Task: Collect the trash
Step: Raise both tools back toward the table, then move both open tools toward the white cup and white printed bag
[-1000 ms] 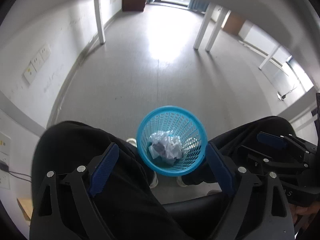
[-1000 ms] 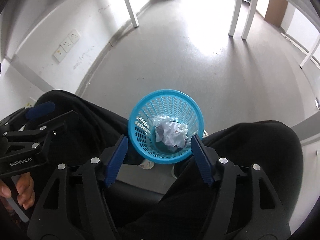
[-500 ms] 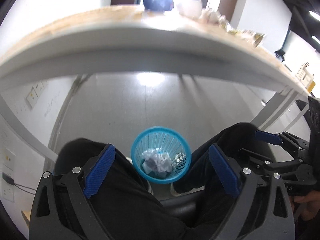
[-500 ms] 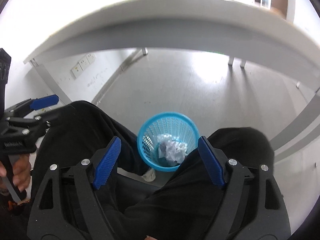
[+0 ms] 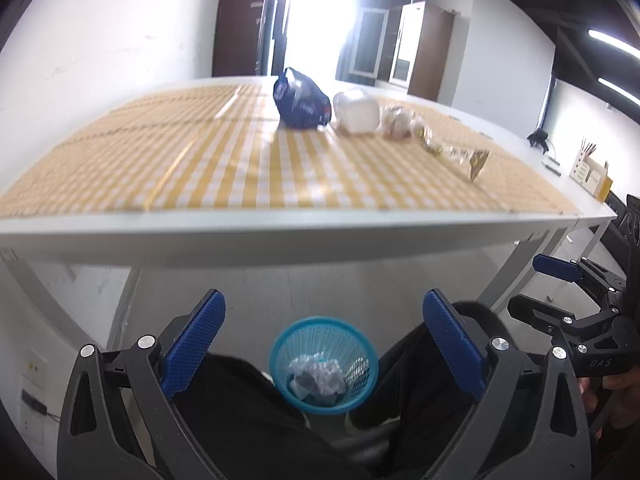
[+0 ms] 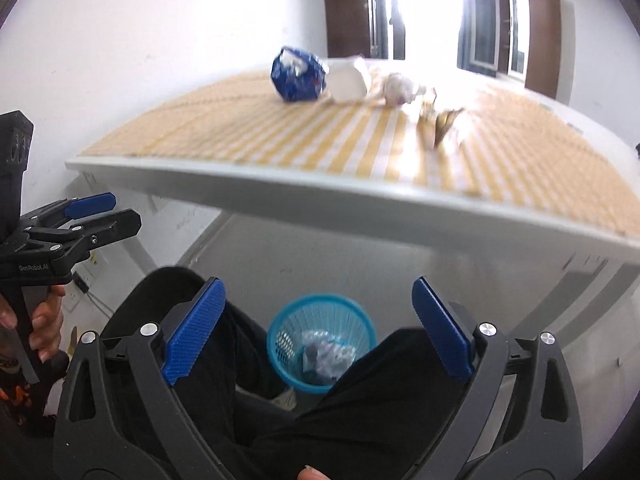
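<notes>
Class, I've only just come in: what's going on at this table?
A seated person holds a tool in each hand, the left tool and right tool, both open and empty. Crumpled paper already sits in the blue basket between their legs. On the checked table a blue bag, white cup, paper wad and clear wrapper wait.

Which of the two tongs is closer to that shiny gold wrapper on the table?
The right tongs, I'd judge, though not by much. The gold wrapper lies at the right end of the trash row. Both tongs hang open below the table edge, the left tongs further left.
</notes>
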The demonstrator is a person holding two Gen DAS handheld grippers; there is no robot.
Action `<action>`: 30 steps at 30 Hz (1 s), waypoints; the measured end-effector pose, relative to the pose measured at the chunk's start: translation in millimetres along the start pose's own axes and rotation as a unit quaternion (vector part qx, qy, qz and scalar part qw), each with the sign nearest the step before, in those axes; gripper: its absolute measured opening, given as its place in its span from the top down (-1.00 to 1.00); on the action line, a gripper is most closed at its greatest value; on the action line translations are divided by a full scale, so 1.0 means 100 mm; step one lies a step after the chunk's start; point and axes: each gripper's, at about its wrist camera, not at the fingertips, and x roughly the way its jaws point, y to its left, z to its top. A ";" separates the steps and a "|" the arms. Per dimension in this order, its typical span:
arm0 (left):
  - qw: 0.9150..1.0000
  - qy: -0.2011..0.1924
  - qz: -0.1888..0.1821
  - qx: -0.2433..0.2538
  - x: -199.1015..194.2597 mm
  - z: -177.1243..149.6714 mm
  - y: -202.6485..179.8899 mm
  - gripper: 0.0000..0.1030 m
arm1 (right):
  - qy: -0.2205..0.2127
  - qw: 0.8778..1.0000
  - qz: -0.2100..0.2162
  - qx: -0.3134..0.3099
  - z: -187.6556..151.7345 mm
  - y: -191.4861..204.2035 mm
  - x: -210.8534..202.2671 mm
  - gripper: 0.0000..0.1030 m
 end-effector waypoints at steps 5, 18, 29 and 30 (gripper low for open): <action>1.000 -0.019 -0.008 0.003 0.01 0.22 0.01 -0.88 | -0.016 1.000 -0.009 -0.002 0.22 -0.08 -0.02 -0.83; 0.999 -0.049 0.003 0.019 0.29 0.79 -0.10 -0.88 | -0.045 0.998 -0.042 -0.008 0.86 -0.33 -0.10 -0.83; 0.999 -0.028 -0.032 -0.005 0.66 1.31 -0.14 -0.88 | -0.041 0.998 -0.051 -0.012 1.50 -0.77 0.16 -0.83; 0.999 -0.025 -0.036 -0.009 0.69 1.35 -0.13 -0.88 | -0.040 0.998 -0.048 -0.013 1.56 -0.80 0.18 -0.83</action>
